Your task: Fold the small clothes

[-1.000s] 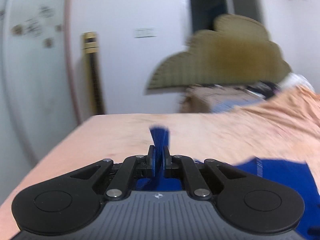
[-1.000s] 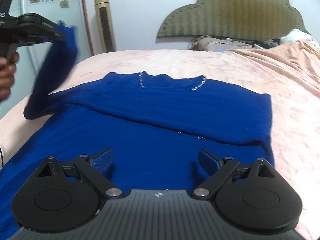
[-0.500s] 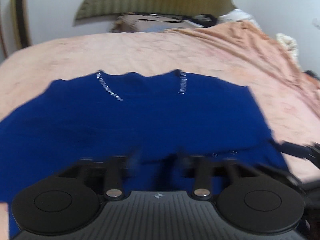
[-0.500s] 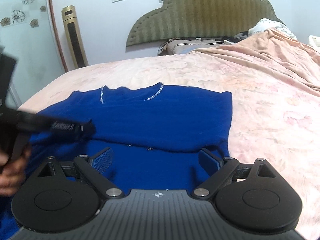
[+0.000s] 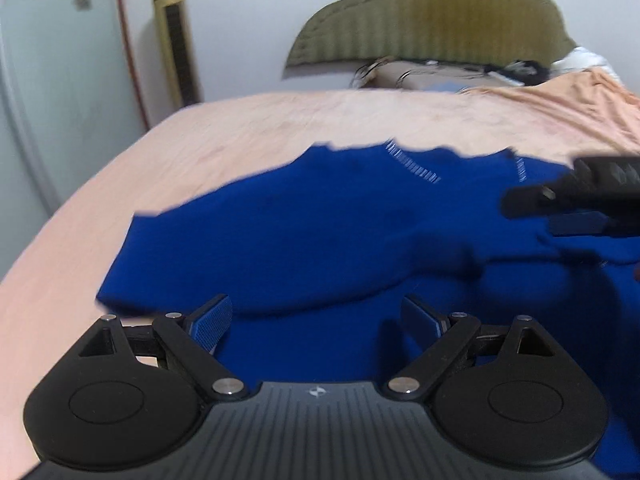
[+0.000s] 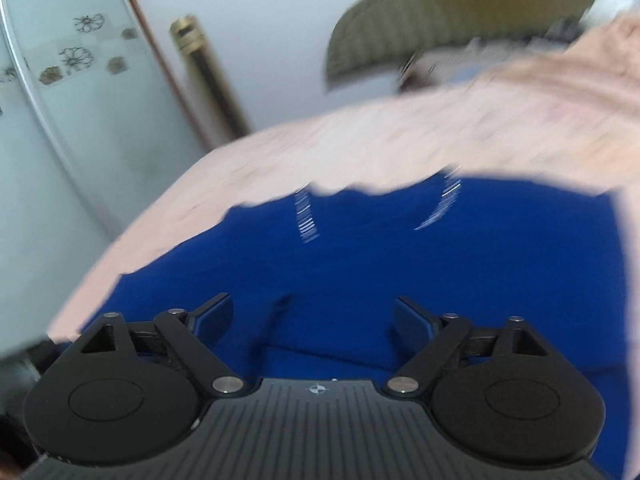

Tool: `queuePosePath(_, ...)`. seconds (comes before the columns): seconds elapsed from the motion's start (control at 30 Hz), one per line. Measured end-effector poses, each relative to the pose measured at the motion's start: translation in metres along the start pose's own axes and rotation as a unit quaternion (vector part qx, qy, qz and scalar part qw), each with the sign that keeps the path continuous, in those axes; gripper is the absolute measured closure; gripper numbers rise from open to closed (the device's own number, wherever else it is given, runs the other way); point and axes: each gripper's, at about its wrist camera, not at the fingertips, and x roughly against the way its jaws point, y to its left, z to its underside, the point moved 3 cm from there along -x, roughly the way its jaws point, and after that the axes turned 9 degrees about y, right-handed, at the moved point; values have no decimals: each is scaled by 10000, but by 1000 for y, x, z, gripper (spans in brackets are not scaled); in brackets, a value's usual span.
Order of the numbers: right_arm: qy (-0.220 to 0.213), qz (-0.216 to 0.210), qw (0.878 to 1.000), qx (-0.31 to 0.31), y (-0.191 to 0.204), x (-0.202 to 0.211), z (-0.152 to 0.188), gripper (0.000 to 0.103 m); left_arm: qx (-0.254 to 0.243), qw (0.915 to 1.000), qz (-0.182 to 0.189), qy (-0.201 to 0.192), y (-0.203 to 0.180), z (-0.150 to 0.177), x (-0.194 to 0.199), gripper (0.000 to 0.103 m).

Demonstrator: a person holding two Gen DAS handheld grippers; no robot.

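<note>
A royal-blue garment [image 5: 320,232] with white stitching at the neckline lies spread on the peach bedsheet [image 5: 256,128], its left side folded inward over the body. My left gripper [image 5: 316,324] is open and empty, low over the garment's near left part. My right gripper [image 6: 312,320] is open and empty above the garment [image 6: 360,264]; it also shows in the left wrist view [image 5: 576,200] at the right edge, over the garment's right side. The right wrist view is blurred by motion.
A padded olive headboard [image 5: 432,12] and a pile of items [image 5: 440,72] stand at the far end of the bed. A gold tower fan [image 5: 176,36] stands by the wall. A glass door [image 6: 60,128] lies left of the bed edge.
My left gripper let go of the blue sleeve it held raised and opened; the sleeve now lies folded over the body. My right gripper swung left across the garment, still open.
</note>
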Motion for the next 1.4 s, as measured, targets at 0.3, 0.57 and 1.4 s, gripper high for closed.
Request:
queuePosePath(0.3, 661, -839, 9919, -681, 10, -56, -21, 66, -20, 10000, -16, 82, 8, 6, 3, 11)
queuePosePath(0.57, 12, -219, 9996, -179, 19, -25, -48, 95, -44, 9983, -574, -84, 22, -15, -4, 11)
queuePosePath(1.4, -860, 1548, 9779, -1110, -132, 82, -3, 95, 506, 9973, -488, 211, 38, -39, -23, 11)
